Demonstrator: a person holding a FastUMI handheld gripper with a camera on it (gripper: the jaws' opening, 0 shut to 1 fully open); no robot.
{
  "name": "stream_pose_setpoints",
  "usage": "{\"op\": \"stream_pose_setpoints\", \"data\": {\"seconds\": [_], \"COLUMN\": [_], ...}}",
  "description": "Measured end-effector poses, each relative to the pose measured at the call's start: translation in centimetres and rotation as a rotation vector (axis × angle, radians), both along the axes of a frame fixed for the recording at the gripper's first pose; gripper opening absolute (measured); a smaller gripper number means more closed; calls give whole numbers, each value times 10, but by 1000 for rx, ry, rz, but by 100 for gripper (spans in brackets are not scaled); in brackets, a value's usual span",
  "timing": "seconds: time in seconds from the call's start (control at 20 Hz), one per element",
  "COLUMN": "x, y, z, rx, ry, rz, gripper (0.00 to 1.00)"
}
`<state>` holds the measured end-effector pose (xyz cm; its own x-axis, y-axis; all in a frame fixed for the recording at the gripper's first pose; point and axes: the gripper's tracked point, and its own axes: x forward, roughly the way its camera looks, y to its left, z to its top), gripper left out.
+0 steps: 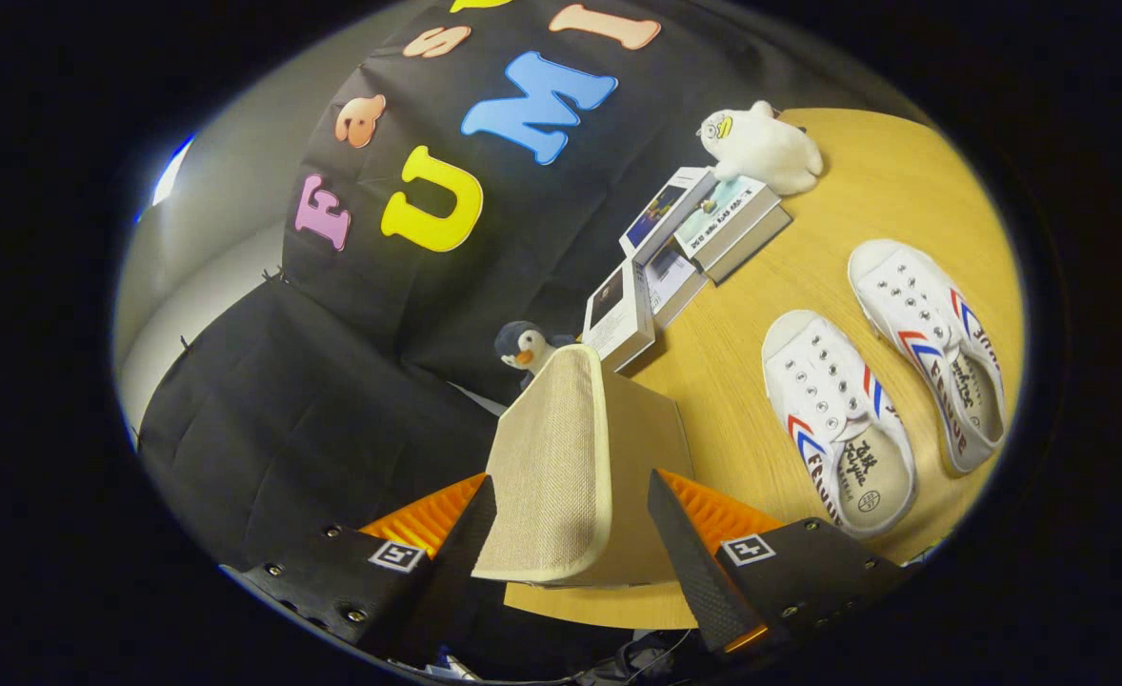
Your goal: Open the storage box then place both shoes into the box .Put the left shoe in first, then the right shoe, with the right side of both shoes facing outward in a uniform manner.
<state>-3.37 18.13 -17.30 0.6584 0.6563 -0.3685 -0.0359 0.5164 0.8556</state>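
Gripper (571, 534) fingers spread wide, straddling the storage box (609, 448) lid (547, 457); contact uncertain. Lid looks light, stiff, fabric-covered: take its near rim. Soft canvas shoes (837, 419) right on table (742, 314).

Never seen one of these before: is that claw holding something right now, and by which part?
Nothing seems firmly held: the gripper stands open around the storage box, its fingers beside the fabric lid's near edge.

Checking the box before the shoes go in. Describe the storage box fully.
The storage box is beige and woven-looking, with a pale trimmed lid raised on edge between the gripper's open fingers. Its plain side panel faces the shoes. It sits on the wooden table, with a toy penguin just behind it.
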Motion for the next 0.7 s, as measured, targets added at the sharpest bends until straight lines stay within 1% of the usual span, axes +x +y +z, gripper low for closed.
{"op": "stream_pose_setpoints", "data": {"seconds": [0.25, 0.35, 0.4, 0.5, 0.6, 0.65, 0.7], "x": [-6, -10, -11, -17, -20, -16, -16], "y": [17, 26, 28, 32, 37, 35, 33], "z": [-12, -13, -15, -16, -19, -22, -19], "rx": [78, 96, 91, 91, 74, 71, 82], "ry": [82, 101, 106, 114, 121, 121, 127], "rz": [13, 34, 43, 72, 97, 78, 75], "gripper": [95, 85, 85, 72, 72, 69, 38]}}
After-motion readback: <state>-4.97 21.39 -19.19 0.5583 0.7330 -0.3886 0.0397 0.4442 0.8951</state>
